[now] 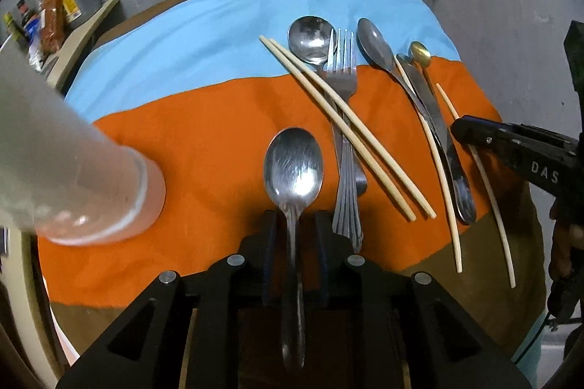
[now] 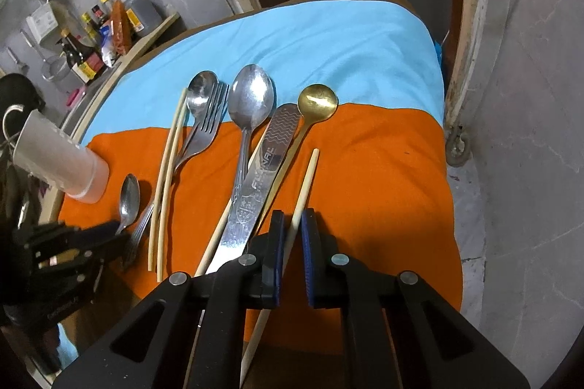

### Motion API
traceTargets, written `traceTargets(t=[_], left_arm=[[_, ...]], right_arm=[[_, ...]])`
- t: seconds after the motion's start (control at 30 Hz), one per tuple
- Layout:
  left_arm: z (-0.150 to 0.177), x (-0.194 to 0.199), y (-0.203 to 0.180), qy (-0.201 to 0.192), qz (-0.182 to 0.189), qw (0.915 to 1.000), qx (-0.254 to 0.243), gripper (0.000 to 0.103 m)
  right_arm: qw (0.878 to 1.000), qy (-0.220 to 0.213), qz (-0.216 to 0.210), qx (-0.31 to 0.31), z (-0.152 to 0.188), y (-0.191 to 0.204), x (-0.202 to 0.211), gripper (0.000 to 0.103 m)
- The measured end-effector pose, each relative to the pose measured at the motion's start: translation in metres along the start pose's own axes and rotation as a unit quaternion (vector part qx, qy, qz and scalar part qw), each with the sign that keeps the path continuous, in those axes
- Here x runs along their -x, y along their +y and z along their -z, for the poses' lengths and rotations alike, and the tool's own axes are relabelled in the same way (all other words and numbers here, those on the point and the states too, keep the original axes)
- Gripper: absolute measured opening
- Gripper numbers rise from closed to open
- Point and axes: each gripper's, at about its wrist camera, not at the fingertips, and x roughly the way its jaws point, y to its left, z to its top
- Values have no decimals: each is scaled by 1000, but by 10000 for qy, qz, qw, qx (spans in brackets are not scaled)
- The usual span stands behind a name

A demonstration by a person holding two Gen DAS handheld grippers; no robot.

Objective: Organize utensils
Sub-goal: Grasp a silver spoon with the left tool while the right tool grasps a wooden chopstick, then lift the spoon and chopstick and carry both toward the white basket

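Note:
My left gripper (image 1: 296, 217) is open, with bare gaps on both sides of the handle of a steel spoon (image 1: 294, 166) that runs back between its fingers. The spoon's bowl points away over the orange cloth (image 1: 200, 151). My right gripper (image 2: 292, 213) is shut on a single pale chopstick (image 2: 308, 177) that crosses its blue pads at a slant. To its left lie a knife (image 2: 262, 170), a gold spoon (image 2: 317, 100), a large spoon (image 2: 252, 96), another chopstick (image 2: 219, 235), a fork (image 2: 204, 133), a round spoon (image 2: 200, 93) and a chopstick pair (image 2: 164, 188).
A frosted plastic cup (image 1: 91, 170) stands on the orange cloth to the left of the held spoon. A blue cloth (image 1: 182, 34) covers the far half of the round table. Bottles and packets (image 2: 95, 38) crowd a shelf at the far left. A grey wall (image 2: 529, 133) rises on the right.

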Motion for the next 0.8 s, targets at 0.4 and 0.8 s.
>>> traceTargets(t=[0.4,0.8], left_arm=[[19,8,21,-509,496,9964,468,3],[66,70,31,-1783,849,9759,928,3]], right_arm=[[9994,183,295,15,-6,11,-4,8],[9883,-1239,-577,-675,30,20,68,3]])
